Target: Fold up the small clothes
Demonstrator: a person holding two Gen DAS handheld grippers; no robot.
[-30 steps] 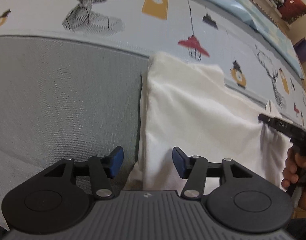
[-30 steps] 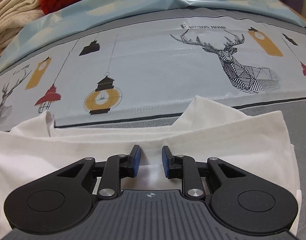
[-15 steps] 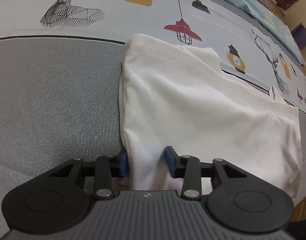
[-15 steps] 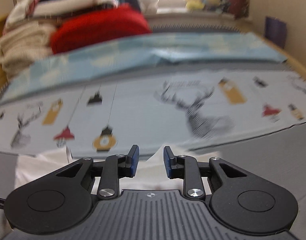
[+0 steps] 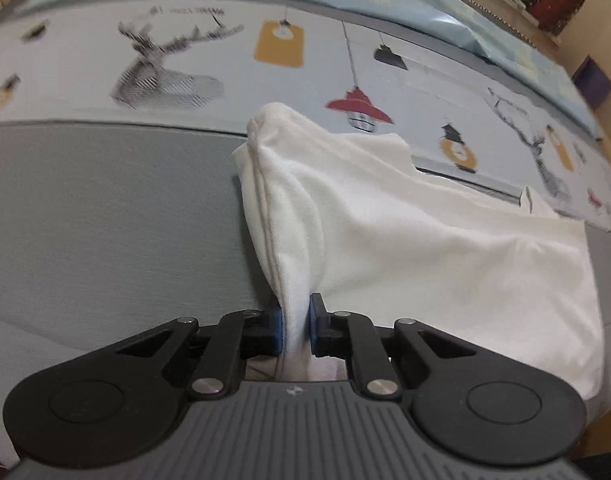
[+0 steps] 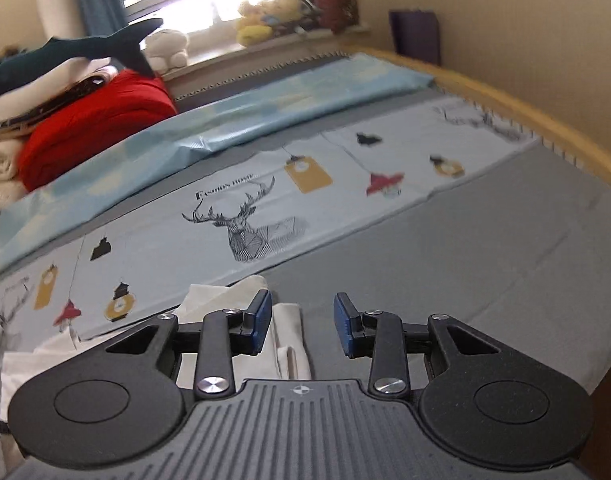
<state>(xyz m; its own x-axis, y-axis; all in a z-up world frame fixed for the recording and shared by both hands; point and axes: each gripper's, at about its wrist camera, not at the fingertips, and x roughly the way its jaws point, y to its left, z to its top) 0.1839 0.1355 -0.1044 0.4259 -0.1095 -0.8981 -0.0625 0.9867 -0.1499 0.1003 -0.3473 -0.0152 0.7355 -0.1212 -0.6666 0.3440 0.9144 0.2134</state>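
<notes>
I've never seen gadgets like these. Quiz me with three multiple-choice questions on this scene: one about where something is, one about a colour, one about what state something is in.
1. Where does the white garment lie?
A. hanging from the window
B. on the grey sheet, its far edge over the printed cloth
C. on top of the red pile

2. What colour is the hanging lamp print just beyond the garment?
A. red
B. green
C. purple

3. What is between the left claw pads?
A. nothing
B. a plush toy
C. a bunched fold of the white garment

Answers:
1. B: it spreads across the grey sheet and its top overlaps the printed cloth.
2. A: the lamp's shade is red.
3. C: the jaws are closing with cloth pinched between them and pulled taut, while the right claw gapes with nothing gripped.
</notes>
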